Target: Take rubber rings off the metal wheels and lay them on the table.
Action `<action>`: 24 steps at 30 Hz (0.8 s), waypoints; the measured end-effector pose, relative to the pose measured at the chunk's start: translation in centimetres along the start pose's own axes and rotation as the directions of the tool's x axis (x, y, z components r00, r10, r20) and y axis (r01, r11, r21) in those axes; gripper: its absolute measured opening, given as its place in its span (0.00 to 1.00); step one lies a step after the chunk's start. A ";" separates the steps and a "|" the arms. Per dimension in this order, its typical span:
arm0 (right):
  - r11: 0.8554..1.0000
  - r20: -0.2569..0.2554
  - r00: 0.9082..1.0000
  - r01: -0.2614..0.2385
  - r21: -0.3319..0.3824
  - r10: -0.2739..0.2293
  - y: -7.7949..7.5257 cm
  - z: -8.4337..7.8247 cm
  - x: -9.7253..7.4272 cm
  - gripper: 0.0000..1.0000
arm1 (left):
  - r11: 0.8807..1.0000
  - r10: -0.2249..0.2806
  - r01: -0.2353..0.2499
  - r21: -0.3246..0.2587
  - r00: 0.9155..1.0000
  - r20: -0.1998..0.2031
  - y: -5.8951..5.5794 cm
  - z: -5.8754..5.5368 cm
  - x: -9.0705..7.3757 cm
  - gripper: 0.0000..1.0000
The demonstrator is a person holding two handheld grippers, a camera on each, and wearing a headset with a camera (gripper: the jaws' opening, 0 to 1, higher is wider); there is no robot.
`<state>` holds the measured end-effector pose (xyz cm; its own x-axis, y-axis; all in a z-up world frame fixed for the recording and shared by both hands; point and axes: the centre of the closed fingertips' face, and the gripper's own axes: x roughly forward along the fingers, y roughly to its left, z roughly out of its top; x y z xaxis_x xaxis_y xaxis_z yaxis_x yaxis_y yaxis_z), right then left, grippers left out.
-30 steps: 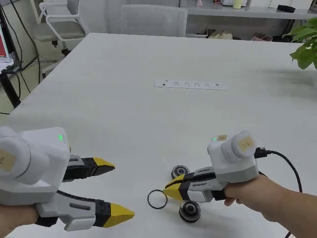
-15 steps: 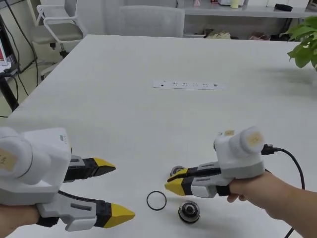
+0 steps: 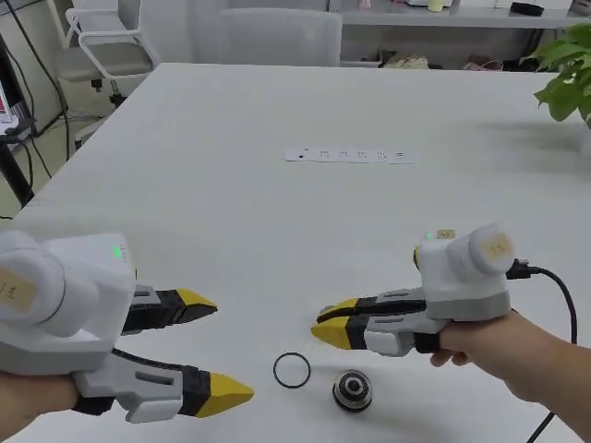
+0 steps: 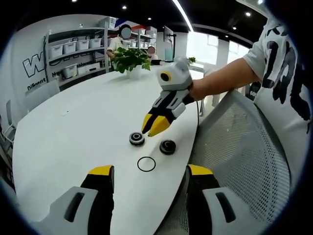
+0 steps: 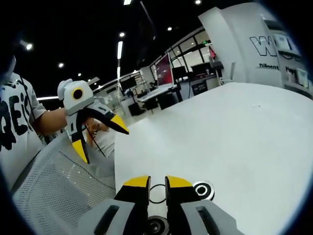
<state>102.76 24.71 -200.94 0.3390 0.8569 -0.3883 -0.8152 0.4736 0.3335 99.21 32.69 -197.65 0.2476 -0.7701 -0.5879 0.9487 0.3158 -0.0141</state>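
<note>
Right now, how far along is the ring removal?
Done: one ring lies loose on the table. In hand: nothing; left gripper jaws open, right gripper jaws shut. Left: a wheel and a second wheel sit nearby; whether either carries a ring I cannot tell.

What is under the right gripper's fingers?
A metal wheel sits on the table just below the right gripper. In the head view, the gripper's body covers that wheel.

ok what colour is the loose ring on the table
Black; the rubber ring shows best in the head view.
</note>
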 end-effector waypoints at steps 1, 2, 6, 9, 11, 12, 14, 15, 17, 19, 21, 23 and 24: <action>1.000 0.007 1.000 0.004 0.001 -0.004 -0.1 0.1 -0.2 0.09 | 1.000 0.001 -0.001 0.001 1.000 -0.001 0.1 0.0 0.0 0.57; 1.000 0.012 1.000 0.006 0.003 -0.006 -0.2 0.2 -0.3 0.09 | 1.000 0.001 -0.001 0.003 1.000 -0.002 0.1 0.0 0.0 0.57; 1.000 0.033 0.999 0.019 0.012 -0.020 -0.5 0.4 -1.1 0.09 | 1.000 0.001 -0.001 0.012 1.000 -0.008 0.3 0.2 0.3 0.56; 0.999 0.043 0.999 0.029 0.022 -0.030 -0.9 0.3 -1.8 0.09 | 1.000 -0.002 0.002 0.011 1.000 -0.006 0.4 0.3 0.5 0.56; 0.999 0.053 0.998 0.038 0.034 -0.040 -1.1 0.2 -2.2 0.09 | 1.000 -0.006 0.006 0.012 1.000 -0.004 0.3 0.5 0.7 0.56; 0.998 0.058 0.997 0.043 0.041 -0.045 -1.3 0.2 -2.5 0.09 | 1.000 -0.008 0.008 0.013 1.000 -0.005 0.3 0.5 0.8 0.56; 0.998 0.064 0.997 0.050 0.045 -0.053 -1.5 0.1 -2.8 0.09 | 1.000 -0.013 0.013 0.016 1.000 -0.008 0.3 0.5 1.0 0.56; 0.997 0.067 0.996 0.054 0.047 -0.058 -1.6 0.0 -3.0 0.09 | 1.000 -0.015 0.015 0.018 1.000 -0.009 0.2 0.6 1.1 0.56; 0.997 0.071 0.996 0.058 0.051 -0.062 -1.6 -0.1 -3.3 0.10 | 0.999 -0.020 0.021 0.027 1.000 -0.019 0.2 0.5 1.3 0.56; 0.997 0.072 0.995 0.061 0.050 -0.065 -1.6 -0.2 -3.5 0.10 | 0.999 -0.024 0.024 0.034 0.999 -0.024 0.3 0.6 1.4 0.56; 0.997 0.074 0.995 0.064 0.049 -0.068 -1.7 -0.5 -3.8 0.10 | 0.999 -0.026 0.027 0.036 0.999 -0.025 0.3 0.7 1.5 0.56; 0.996 0.073 0.995 0.069 0.051 -0.073 -1.6 -0.7 -4.0 0.10 | 0.999 -0.031 0.032 0.035 0.999 -0.024 0.3 0.7 1.6 0.56; 0.996 0.075 0.994 0.073 0.053 -0.077 -1.6 -0.8 -4.1 0.10 | 0.999 -0.034 0.035 0.034 0.999 -0.023 0.3 0.7 1.7 0.55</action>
<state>102.28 20.28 -200.52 0.4347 0.8308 -0.3476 -0.7621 0.5450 0.3497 100.02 31.04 -198.06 0.2104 -0.7678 -0.6052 0.9629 0.2697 -0.0074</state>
